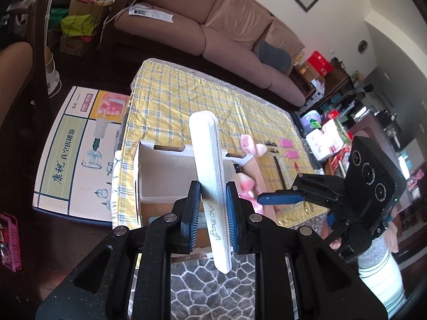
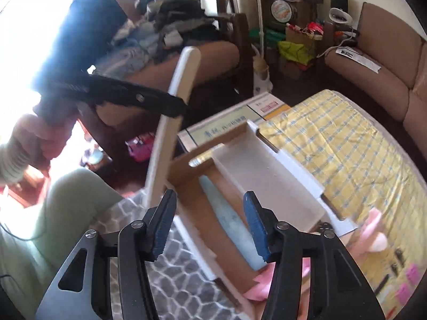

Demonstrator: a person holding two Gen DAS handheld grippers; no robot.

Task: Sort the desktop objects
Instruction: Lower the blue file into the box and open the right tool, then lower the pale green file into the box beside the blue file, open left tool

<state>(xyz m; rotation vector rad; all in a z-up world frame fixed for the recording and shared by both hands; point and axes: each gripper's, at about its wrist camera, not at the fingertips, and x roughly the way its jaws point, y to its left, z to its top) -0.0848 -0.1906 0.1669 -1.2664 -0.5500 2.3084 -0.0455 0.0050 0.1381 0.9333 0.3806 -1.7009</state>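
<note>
My left gripper (image 1: 212,200) is shut on a long white nail file (image 1: 210,176) and holds it tilted above the divided cardboard box (image 1: 162,176). The file also shows in the right wrist view (image 2: 170,125), upright beside the box (image 2: 267,176). My right gripper (image 2: 208,226) is open and empty, hovering over the box's brown compartment, where a pale blue file (image 2: 234,224) lies. The right gripper shows in the left wrist view (image 1: 280,198) at the right. Pink soft items (image 1: 252,146) lie next to the box.
The box sits on a yellow checked cloth (image 1: 213,98) over a low table. Small clips (image 1: 271,144), pink notes (image 1: 287,144) and a dark stick (image 1: 280,172) lie at the right. A printed carton (image 1: 74,154) lies left. A sofa (image 1: 226,32) stands behind.
</note>
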